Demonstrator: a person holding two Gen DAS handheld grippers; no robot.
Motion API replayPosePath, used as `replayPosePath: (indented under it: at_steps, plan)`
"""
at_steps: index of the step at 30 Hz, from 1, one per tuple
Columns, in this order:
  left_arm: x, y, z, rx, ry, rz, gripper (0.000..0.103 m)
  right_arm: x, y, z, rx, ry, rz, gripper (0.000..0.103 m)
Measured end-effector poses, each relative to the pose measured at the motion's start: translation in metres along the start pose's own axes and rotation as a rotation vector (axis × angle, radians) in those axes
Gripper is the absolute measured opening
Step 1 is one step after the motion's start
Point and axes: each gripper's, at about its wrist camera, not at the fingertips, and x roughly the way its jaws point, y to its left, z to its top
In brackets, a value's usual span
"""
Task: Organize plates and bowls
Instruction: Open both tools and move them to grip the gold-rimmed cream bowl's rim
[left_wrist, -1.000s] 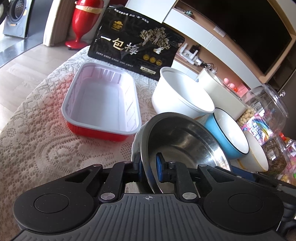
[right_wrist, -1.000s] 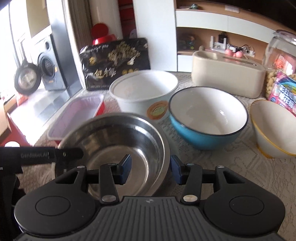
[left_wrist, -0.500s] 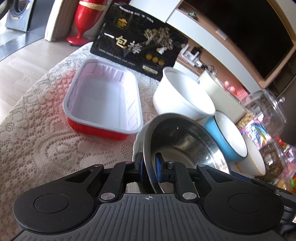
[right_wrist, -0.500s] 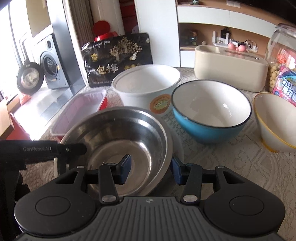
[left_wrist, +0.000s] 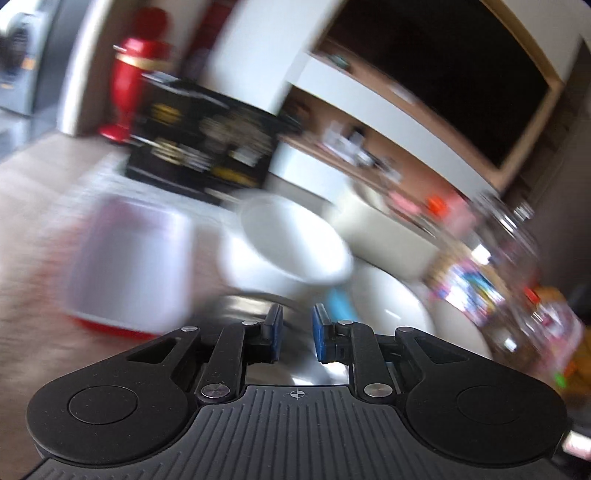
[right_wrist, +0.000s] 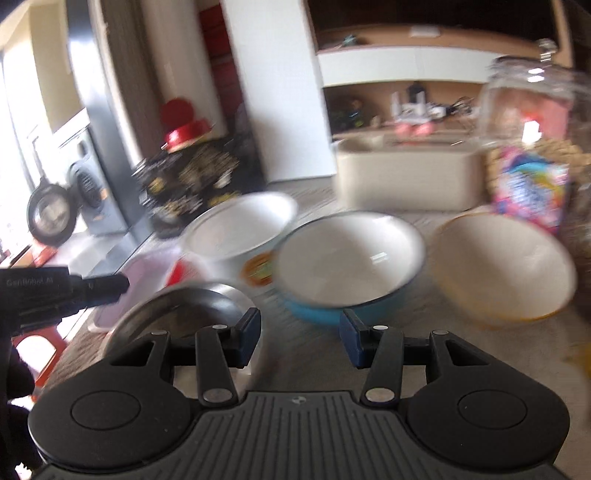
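Steel bowl (right_wrist: 184, 314) shiny, blurred, tilted; blue bowl (right_wrist: 351, 266) white inside.

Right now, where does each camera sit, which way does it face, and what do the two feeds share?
Left wrist: on the left gripper, looking forward and down over the steel bowl at the white bowl; jaws opening, nothing pinched.
Right wrist: on the right gripper, facing the blue bowl and cream bowl; jaws open and empty; the left gripper enters at left.
Shared: steel, white and blue bowls, red tray.
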Motion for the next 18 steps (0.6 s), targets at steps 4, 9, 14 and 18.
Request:
replayPosePath:
  at_steps: [4,9,14,18]
  plan:
    - [0.05,-0.054,-0.019,0.01,0.159,-0.133,0.019,-0.017,-0.055,0.013,0.064,-0.052,-0.139,0.049]
    - [0.111,-0.11,-0.039,0.0,0.277,-0.229,0.019,-0.011,-0.137,0.026,0.172,-0.009,-0.315,0.049]
    - [0.145,-0.136,-0.045,-0.011,0.263,-0.204,0.027,0.016,-0.198,0.028,0.319,0.11,-0.278,0.049]
    - [0.167,-0.146,-0.046,0.027,0.277,-0.132,0.029,0.043,-0.212,0.03,0.323,0.157,-0.255,0.049]
